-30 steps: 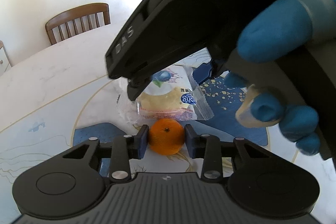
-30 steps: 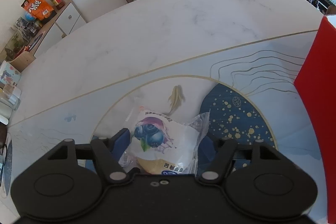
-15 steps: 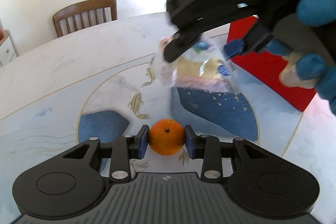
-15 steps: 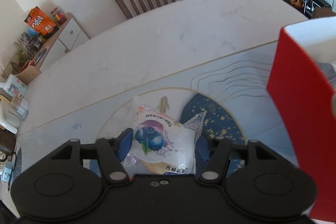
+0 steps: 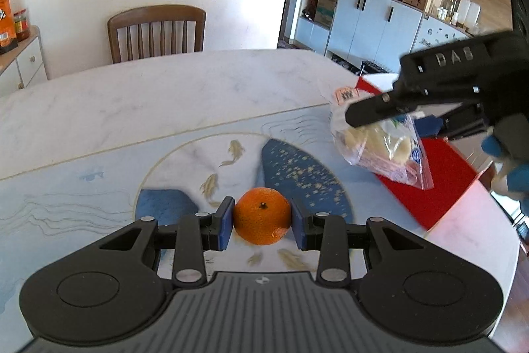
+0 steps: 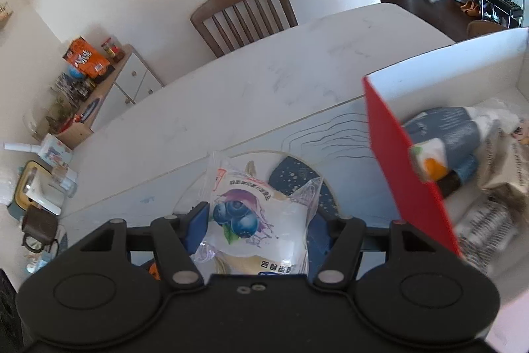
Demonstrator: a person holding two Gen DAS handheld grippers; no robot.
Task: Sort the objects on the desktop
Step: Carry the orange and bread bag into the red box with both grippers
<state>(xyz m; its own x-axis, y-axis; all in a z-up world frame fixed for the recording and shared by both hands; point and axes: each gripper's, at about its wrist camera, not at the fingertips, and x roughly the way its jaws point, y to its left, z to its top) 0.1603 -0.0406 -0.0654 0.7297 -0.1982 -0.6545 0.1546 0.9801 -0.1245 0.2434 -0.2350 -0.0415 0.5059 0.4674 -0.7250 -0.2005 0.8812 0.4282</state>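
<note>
A white marble-patterned table (image 5: 198,95) with blue and gold fish artwork is seen below both grippers. At its right side a red-walled cardboard box (image 6: 406,167) with a white interior is seen, packets lying inside. The clear plastic blueberry bread packet (image 6: 261,220) is clamped between the right gripper (image 6: 261,229) pads, held in the air beside the box. The small round orange mandarin (image 5: 262,216) is pinched by the left gripper (image 5: 261,222), above the table.

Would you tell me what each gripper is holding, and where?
Left gripper clamps the orange by its sides; right gripper grips the blueberry snack bag across its middle.
</note>
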